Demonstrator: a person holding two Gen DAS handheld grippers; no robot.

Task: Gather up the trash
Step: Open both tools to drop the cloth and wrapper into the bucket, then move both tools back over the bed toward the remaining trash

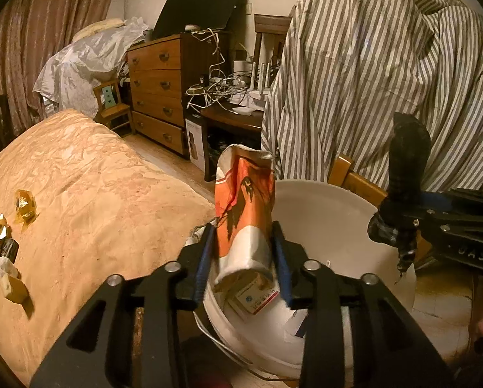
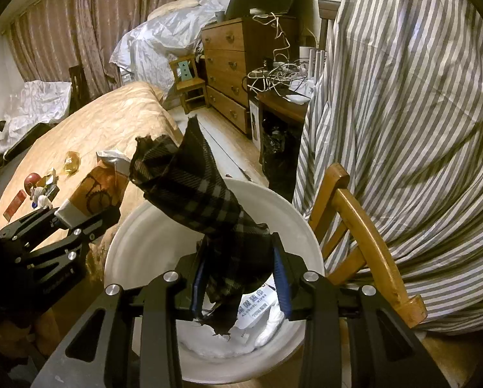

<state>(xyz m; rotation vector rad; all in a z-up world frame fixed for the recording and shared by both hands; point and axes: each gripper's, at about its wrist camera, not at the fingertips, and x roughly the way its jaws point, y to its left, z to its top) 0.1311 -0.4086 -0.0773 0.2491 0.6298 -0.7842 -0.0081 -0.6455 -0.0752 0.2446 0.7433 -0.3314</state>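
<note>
Two grippers are mine, and each carries one piece of trash over one white bucket [image 1: 322, 200]. My left gripper [image 1: 243, 258] has its jaws set narrowly around a crumpled orange-and-white paper cup [image 1: 244, 200]; the blue pads sit against its sides, though I cannot tell how firmly they press. My right gripper [image 2: 239, 274] has its jaws drawn close on one black plaid cloth scrap [image 2: 196, 187], which sticks up above the pads and hangs frayed below them. The bucket stands between the bed [image 1: 89, 187] and a wooden chair [image 2: 364, 226]. My left view shows one small printed box [image 1: 257, 297] under the cup inside the bucket; my right view shows instead one alcohol wipes packet [image 2: 254, 307] and some white wadding at the bottom. On the bed, my left view gives one amber wrapper [image 1: 24, 205] apart from a cluster of small scraps [image 1: 2, 255] that I cannot count; my right view adds one red round thing [image 2: 32, 179] and one red flat packet [image 2: 14, 205] beside them.
</note>
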